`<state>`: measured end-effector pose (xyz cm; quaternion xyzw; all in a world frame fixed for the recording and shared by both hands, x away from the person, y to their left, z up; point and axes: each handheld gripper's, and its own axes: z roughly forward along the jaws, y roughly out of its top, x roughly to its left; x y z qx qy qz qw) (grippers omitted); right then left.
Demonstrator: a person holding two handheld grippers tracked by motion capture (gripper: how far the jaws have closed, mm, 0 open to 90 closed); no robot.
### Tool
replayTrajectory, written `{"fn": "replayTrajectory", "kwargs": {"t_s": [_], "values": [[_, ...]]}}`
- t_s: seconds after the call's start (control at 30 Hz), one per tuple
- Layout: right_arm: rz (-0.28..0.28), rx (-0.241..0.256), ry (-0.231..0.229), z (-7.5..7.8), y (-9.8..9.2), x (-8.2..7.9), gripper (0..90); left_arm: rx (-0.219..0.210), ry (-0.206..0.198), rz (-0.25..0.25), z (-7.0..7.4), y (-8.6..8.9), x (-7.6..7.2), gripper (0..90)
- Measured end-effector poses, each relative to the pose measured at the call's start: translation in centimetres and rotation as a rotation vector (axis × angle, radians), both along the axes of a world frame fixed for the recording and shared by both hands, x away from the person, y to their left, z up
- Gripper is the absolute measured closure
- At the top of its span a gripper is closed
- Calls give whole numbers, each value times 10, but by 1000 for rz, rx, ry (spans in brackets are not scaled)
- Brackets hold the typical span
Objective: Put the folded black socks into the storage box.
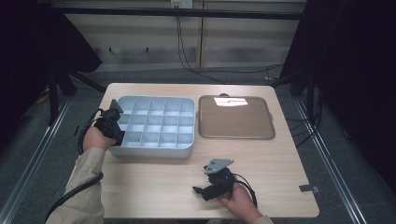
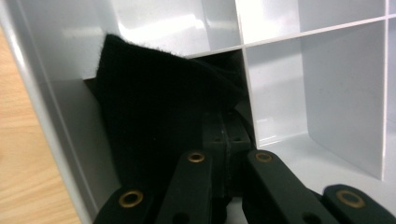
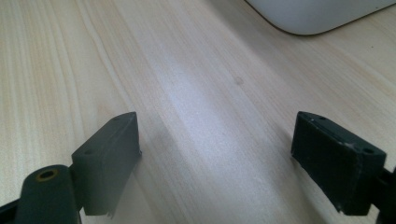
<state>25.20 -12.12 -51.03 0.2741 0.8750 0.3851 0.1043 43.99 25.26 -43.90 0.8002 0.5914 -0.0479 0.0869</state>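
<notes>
The left gripper is reaching into a left-edge compartment of the grey divided tray, its jaws closed on a black cloth. The cloth is sitting in that compartment, so placing looks nearly done; release remains. The right gripper is idling over the bare surface in front of the tray, jaws apart. No writing is readable.

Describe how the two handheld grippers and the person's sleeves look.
Both the left gripper and the right gripper are black, each with a black cable trailing back toward the person. The right one carries a grey three-cornered plate on top. In the gripper views the black jaws are blocky, on arms with brass-coloured rivets. The sleeves are beige.
</notes>
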Motion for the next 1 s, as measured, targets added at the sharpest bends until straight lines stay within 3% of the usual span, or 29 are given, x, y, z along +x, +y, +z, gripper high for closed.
{"fn": "replayTrajectory", "kwargs": {"t_s": [0.47, 0.77, 1.0], "values": [[0, 0, 0, 0, 0, 0, 150, -16, -11, 7, 2, 0, -5, 900], [0, -1, -2, 0, 0, 0, 150, -7, -22, 2, 14, 0, -5, 900], [0, -1, -2, 0, 0, 0, 150, -5, -53, 20, 25, 3, -8, 864]]}}
